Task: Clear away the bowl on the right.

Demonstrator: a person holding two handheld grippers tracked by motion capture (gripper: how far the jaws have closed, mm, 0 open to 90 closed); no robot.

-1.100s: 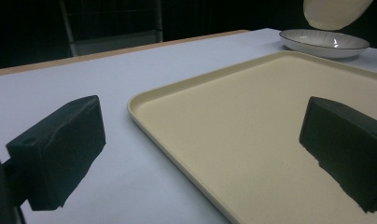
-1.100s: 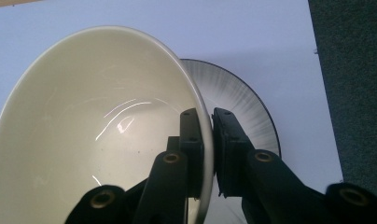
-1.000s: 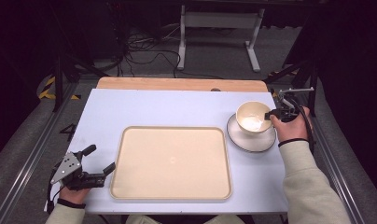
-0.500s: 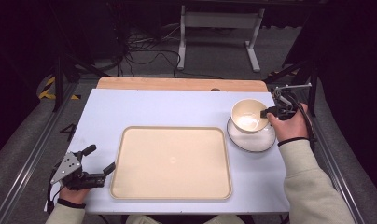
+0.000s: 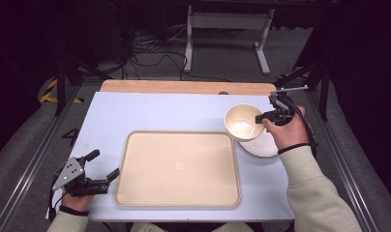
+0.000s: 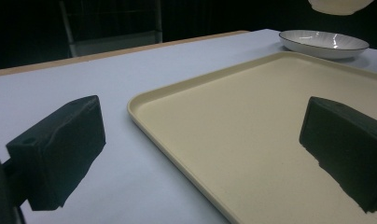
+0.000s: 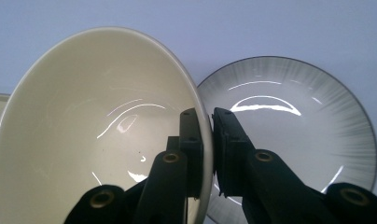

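The right claw is pinching the cream bowl's rim and, since a second ago, is carrying it up off the grey plate toward the beige tray, hanging past the plate's left edge. The right hand is reaching in level from the tabletop's right side. The left claw is resting spread by the tray's left edge, its surface lying bare.

- Tray: on the worktop, near its front edge, centre.
- Plate: on the worktop, just right of the tray's far corner.
- Bowl: raised over the plate's left rim, clamped in right tongs.
- Left tongs: left of the tray.
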